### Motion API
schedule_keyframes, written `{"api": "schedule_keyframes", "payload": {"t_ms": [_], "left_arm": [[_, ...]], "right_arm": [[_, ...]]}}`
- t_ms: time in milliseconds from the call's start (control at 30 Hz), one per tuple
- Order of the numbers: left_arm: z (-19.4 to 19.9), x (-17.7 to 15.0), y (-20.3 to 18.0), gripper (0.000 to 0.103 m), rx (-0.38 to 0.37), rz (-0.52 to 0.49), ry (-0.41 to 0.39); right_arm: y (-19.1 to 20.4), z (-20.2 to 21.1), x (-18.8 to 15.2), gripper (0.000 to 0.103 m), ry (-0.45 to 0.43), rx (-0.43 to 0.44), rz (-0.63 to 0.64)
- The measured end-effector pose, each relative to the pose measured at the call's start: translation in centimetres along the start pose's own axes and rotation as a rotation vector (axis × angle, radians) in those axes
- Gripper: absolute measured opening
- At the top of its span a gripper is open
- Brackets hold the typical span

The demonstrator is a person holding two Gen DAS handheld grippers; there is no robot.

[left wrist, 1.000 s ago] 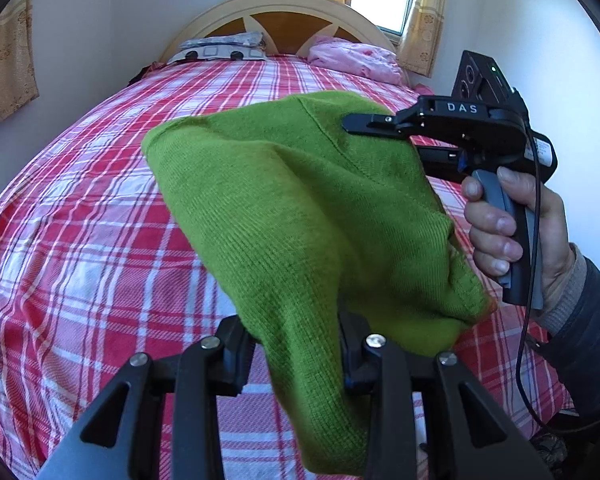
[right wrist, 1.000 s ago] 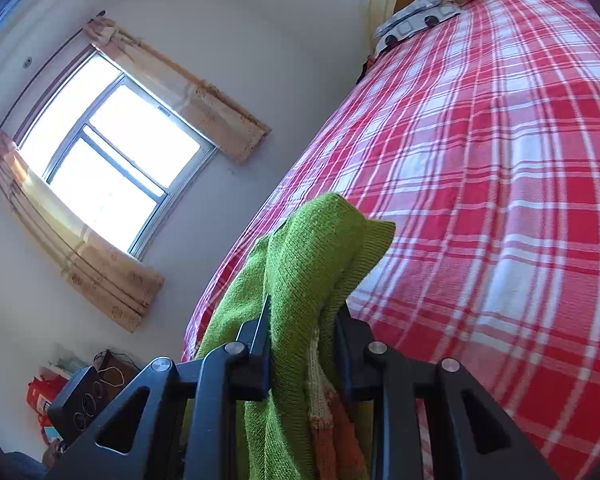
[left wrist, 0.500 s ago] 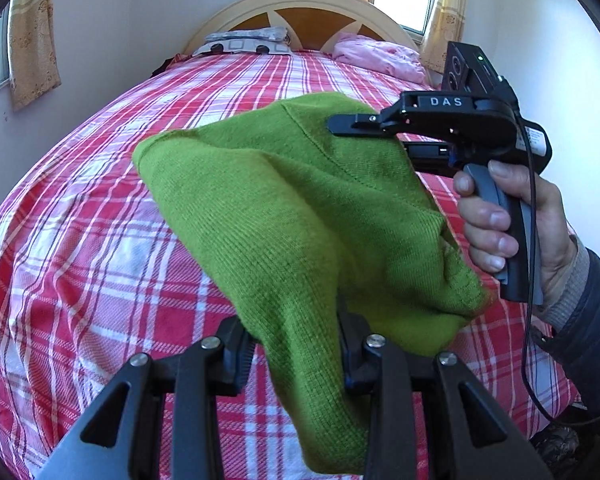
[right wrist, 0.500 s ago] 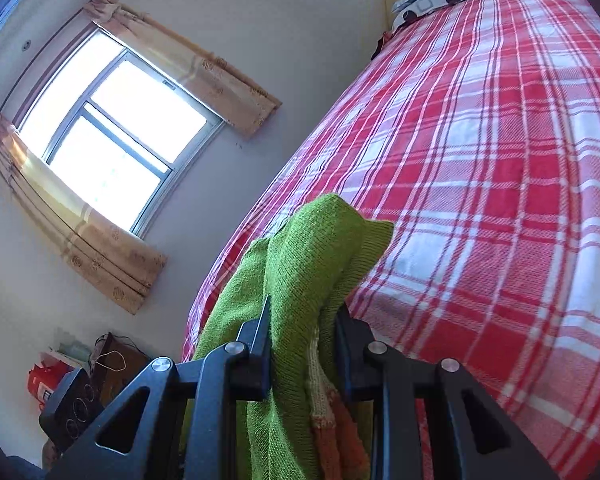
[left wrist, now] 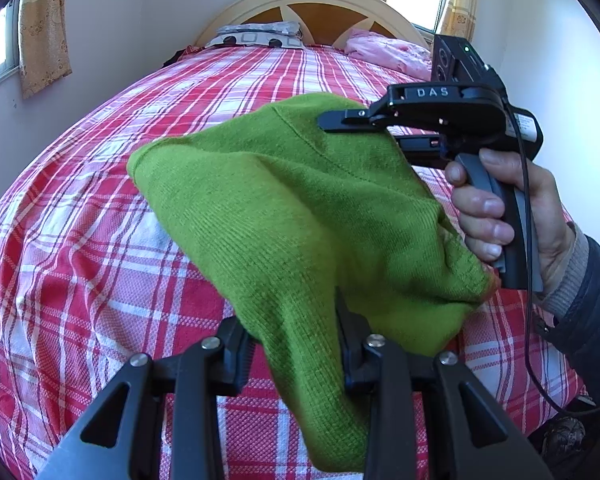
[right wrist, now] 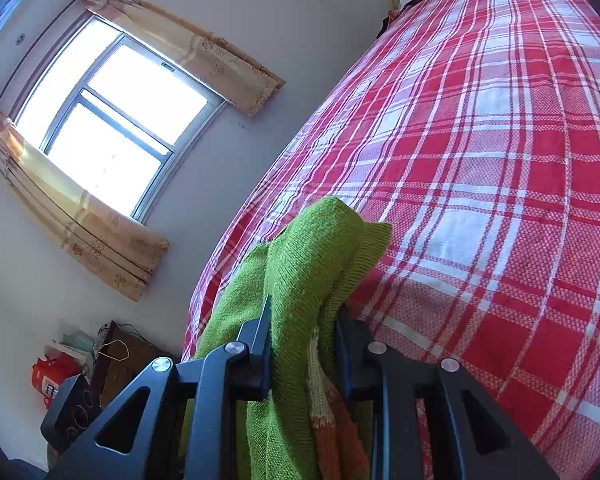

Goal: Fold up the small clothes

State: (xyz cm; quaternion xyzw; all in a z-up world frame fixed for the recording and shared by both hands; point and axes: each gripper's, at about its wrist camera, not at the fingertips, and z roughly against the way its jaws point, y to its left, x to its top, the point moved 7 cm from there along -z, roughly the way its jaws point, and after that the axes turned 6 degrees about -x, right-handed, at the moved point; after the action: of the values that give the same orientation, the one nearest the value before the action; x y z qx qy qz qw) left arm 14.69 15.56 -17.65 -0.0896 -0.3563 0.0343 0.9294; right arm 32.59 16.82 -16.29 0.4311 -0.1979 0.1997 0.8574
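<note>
A small green knit garment [left wrist: 284, 216] hangs in the air above a bed with a red and white plaid cover [left wrist: 80, 240]. My left gripper [left wrist: 296, 344] is shut on the garment's lower edge, and cloth droops below its jaws. The right gripper [left wrist: 340, 124], held in a person's hand [left wrist: 496, 208], pinches the garment's upper right corner. In the right wrist view, my right gripper [right wrist: 302, 332] is shut on a bunched fold of the green garment [right wrist: 312, 256], where orange and cream stripes show low between the jaws. The plaid bed [right wrist: 480, 160] stretches beyond it.
At the head of the bed stand a curved wooden headboard [left wrist: 312, 4], a patterned pillow [left wrist: 256, 36] and a pink pillow [left wrist: 388, 50]. A curtained window [right wrist: 112, 120] is on the side wall. Near it on the floor are a dark box [right wrist: 120, 356] and a red bag [right wrist: 52, 376].
Both grippers have shifted over the bed with the garment still stretched between them, and sunk a little toward it. The grips are unchanged.
</note>
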Motion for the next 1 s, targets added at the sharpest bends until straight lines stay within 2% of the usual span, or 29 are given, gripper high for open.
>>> {"api": "schedule_keyframes", "payload": {"t_ms": [433, 633, 700, 767, 833, 1000], "left_arm": [[-0.4, -1.9, 0.8, 0.035, -0.001, 0.002, 0.013], [-0.6, -2.3, 0.8, 0.036, 0.0, 0.003, 0.012], [-0.7, -2.4, 0.8, 0.038, 0.004, -0.002, 0.013], [-0.8, -2.7, 0.9, 0.046, 0.006, 0.006, 0.017], [-0.8, -2.8, 1.0, 0.05, 0.007, 0.014, 0.024], [-0.1, -2.9, 0.8, 0.057, 0.018, 0.01, 0.028]], "right_arm": [[-0.3, -1.0, -0.2, 0.026, 0.009, -0.003, -0.013], [-1.0, -1.5, -0.4, 0.026, 0.011, -0.049, -0.005], [-1.3, -1.7, -0.4, 0.026, 0.013, -0.066, 0.002], [-1.8, -1.8, -0.5, 0.026, 0.017, -0.075, -0.006], [-2.1, -2.0, -0.5, 0.026, 0.019, -0.084, -0.006], [-2.3, -2.0, -0.6, 0.026, 0.023, -0.107, 0.004]]}}
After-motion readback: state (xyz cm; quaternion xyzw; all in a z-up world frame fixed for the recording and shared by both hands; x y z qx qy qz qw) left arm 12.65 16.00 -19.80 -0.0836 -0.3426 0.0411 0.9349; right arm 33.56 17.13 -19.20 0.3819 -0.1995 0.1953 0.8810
